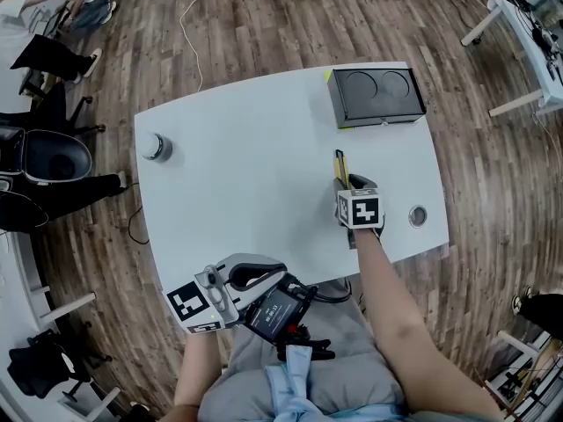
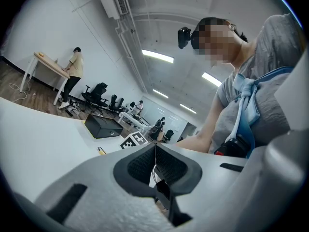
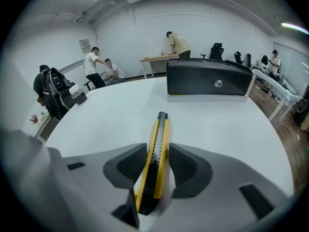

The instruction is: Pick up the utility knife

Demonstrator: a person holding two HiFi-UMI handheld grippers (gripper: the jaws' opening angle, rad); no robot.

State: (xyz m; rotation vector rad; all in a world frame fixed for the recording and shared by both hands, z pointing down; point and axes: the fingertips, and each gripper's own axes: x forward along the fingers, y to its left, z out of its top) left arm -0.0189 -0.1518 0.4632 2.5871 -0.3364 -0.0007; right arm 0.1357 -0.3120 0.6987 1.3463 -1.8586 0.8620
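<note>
The yellow and black utility knife [image 1: 339, 165] [image 3: 157, 153] lies lengthwise between the jaws of my right gripper [image 1: 349, 183] [image 3: 158, 161], its tip pointing away toward the black box. The jaws are closed onto its two sides, low over the white table [image 1: 237, 148], right of centre. My left gripper [image 1: 280, 280] [image 2: 155, 151] is shut with nothing in it, its pads meeting. It hangs off the table's near edge above the person's lap. From the left gripper view a yellow end of the knife [image 2: 101, 150] shows on the tabletop.
A black box [image 1: 376, 97] [image 3: 207, 79] stands at the table's far right corner. A small round silver object [image 1: 155, 146] sits near the left edge and a round cable hole [image 1: 418, 215] near the right edge. Office chairs [image 1: 44, 156] stand on the wooden floor to the left.
</note>
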